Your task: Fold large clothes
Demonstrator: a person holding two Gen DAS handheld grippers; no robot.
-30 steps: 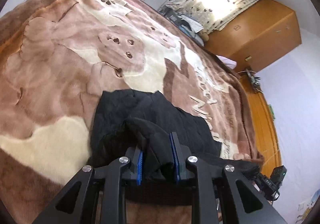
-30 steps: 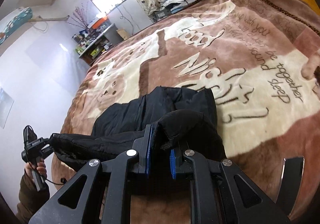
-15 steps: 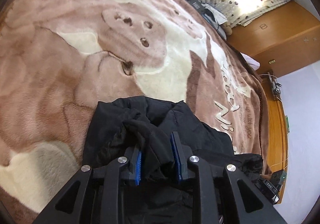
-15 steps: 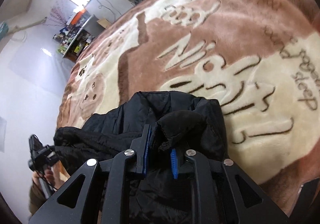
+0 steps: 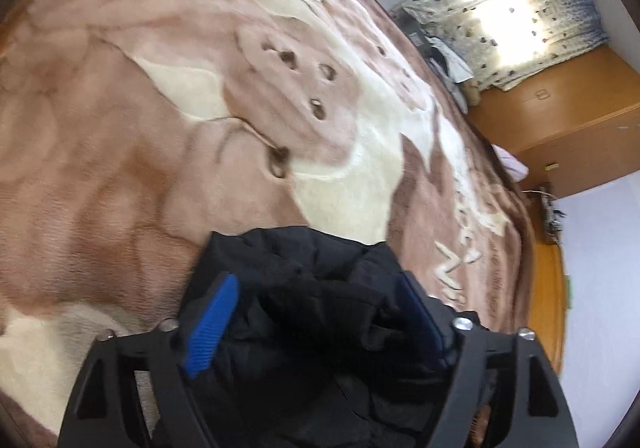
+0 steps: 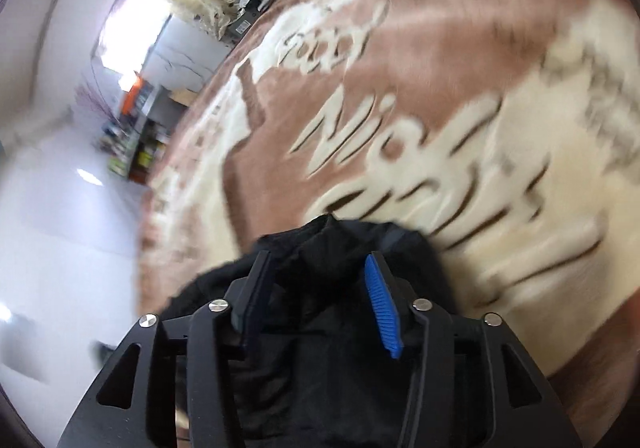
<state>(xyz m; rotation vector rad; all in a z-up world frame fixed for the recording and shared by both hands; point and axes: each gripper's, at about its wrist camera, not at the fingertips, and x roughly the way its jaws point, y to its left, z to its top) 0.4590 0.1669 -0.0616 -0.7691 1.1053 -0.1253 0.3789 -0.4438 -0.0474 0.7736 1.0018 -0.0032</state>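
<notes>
A black padded jacket [image 5: 304,288] lies bunched on a brown and cream blanket [image 5: 160,127] covering the bed. My left gripper [image 5: 316,300] is open, its blue pads wide apart over a loose fold of the jacket. In the right wrist view the jacket [image 6: 320,328] lies under my right gripper [image 6: 320,276], which is also open with the fabric between its spread fingers. The right view is blurred by motion.
The blanket [image 6: 440,107] has large "Good Night" lettering. A wooden wardrobe [image 5: 560,119] and a spotted curtain [image 5: 500,19] stand beyond the bed. A cluttered shelf [image 6: 136,143] stands by the white wall.
Both grippers were shut on folds of the jacket and have now opened, letting the fabric go. Both have moved lower and closer to the jacket.
</notes>
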